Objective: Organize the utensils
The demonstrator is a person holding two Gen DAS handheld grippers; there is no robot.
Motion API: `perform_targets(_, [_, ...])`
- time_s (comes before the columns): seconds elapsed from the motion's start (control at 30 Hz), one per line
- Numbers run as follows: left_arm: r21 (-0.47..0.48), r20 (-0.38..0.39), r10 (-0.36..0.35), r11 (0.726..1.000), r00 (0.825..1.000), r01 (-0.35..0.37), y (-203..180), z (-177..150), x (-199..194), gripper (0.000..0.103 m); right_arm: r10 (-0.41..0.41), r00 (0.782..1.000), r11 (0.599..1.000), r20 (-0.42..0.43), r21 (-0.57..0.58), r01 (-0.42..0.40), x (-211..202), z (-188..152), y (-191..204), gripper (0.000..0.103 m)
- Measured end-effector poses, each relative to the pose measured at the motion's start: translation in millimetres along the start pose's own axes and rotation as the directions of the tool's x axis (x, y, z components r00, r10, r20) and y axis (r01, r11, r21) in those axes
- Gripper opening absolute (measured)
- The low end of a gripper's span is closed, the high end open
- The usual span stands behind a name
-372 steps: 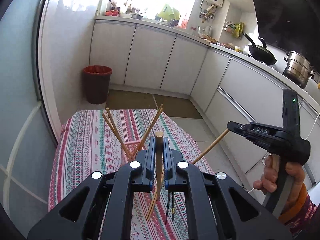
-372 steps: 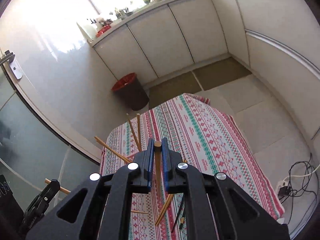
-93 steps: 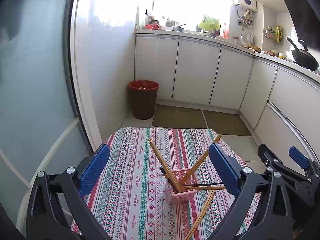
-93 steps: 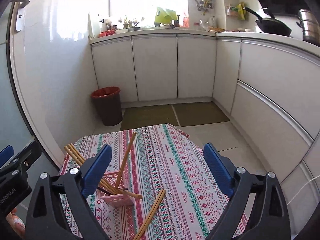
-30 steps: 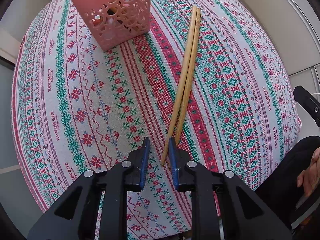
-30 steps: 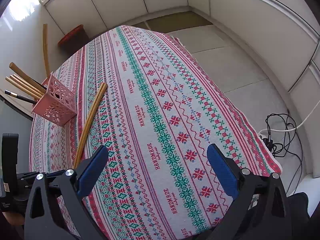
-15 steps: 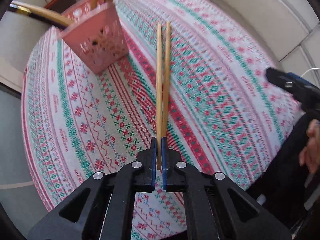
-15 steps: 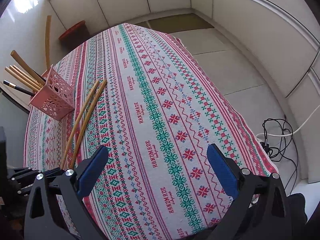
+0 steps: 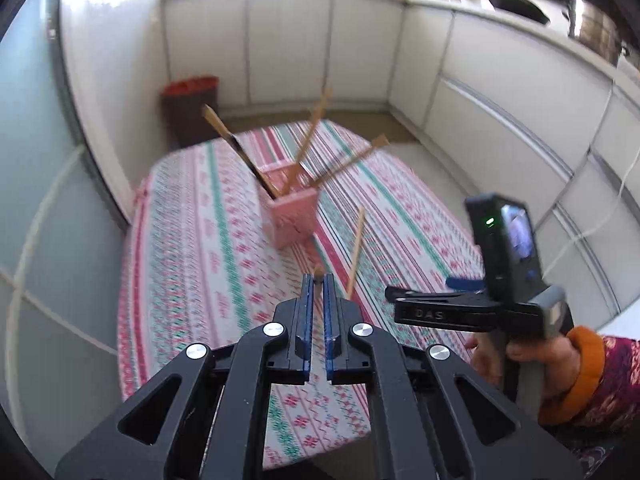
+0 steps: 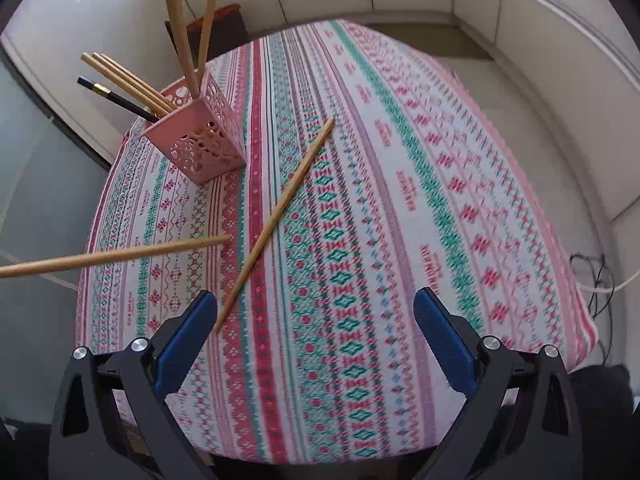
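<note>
Gripping one wooden chopstick (image 10: pixel 116 255) by its end, our left gripper (image 9: pixel 318 280) has its jaws pressed together on it, lifted clear of the patterned tablecloth (image 10: pixel 400 200); in the right wrist view it juts in from the left, above the cloth; our right gripper (image 10: pixel 316 336) stands wide apart with nothing between its blue pads (image 10: pixel 444 340); a second chopstick (image 10: pixel 276 218) lies flat on the cloth, slanting toward the pink holder (image 10: pixel 200 142), near it but not touching; the holder stands upright with several chopsticks leaning inside.
</note>
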State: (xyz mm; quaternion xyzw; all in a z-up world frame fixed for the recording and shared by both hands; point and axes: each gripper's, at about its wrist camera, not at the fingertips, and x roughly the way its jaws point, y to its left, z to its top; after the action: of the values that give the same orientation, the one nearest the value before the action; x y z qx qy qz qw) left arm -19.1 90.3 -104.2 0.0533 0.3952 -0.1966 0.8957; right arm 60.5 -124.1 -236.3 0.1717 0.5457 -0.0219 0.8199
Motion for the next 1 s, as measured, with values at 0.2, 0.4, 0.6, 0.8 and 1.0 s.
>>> perform_targets(0.2, [-0.076, 0.121, 0.008, 0.997, 0.993, 0.001, 31, 2, -36, 0.004, -0.184, 0.979, 0.982, 0.09, -0.028, 0.188, 21, -13, 54, 0.087])
perform_targets(0.4, [-0.087, 0.165, -0.03, 0.995, 0.986, 0.044, 42, -3, -53, 0.003, -0.347, 0.938, 0.936, 0.018, -0.053, 0.347, 73, -38, 72, 0.054])
perform_targets(0.6, [-0.107, 0.184, -0.045, 0.992, 0.982, 0.065, 53, -6, -58, 0.003, -0.294, 0.955, 0.956, 0.034, -0.015, 0.294, 61, -36, 68, 0.006])
perform_targets(0.8, [-0.098, 0.207, -0.051, 0.992, 0.977, 0.073, 46, -4, -62, 0.003, -0.114, 0.992, 0.987, -0.054, 0.104, 0.119, 32, -36, 16, 0.006])
perform_targets(1.0, [-0.173, 0.181, -0.063, 0.98, 0.981, 0.095, 62, 2, -51, 0.005, -0.048, 0.999, 0.998, -0.01, 0.048, 0.049, -22, -29, -4, 0.006])
